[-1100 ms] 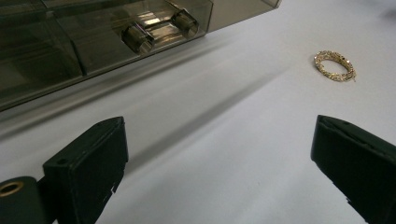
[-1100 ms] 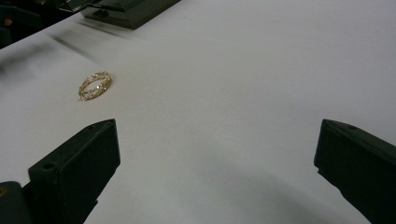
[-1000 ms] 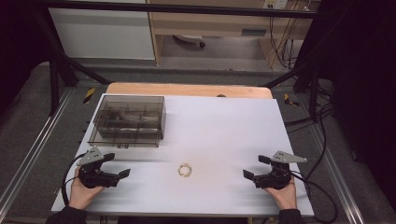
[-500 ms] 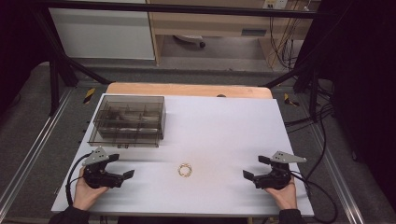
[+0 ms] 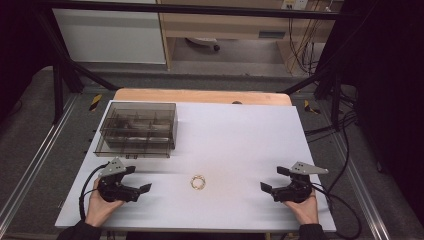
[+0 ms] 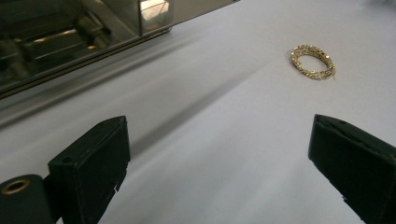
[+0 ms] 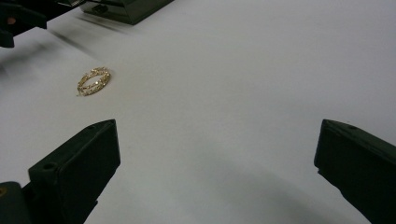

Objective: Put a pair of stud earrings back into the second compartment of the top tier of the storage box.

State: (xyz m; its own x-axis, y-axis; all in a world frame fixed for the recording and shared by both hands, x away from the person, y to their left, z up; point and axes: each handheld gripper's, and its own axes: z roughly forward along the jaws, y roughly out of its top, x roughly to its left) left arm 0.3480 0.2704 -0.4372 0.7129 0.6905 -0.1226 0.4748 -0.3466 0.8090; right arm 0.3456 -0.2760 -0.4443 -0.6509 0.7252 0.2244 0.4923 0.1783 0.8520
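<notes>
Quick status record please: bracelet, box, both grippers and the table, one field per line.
bracelet: gold chain loop, flat on the table, between the two grippers, touched by neither
box: clear, with compartments, far left of table, contents unclear
left gripper: open, empty, low over the table, left of bracelet
right gripper: open, empty, right of bracelet
table: white top

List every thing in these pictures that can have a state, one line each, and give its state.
Left tool: open, holding nothing, low over the table.
Right tool: open, holding nothing, low over the table.
Gold bracelet: lying flat on the table as a closed loop, between the two tools, touched by neither.
Clear compartment box: standing on the table, lid closed as far as can be seen.
</notes>
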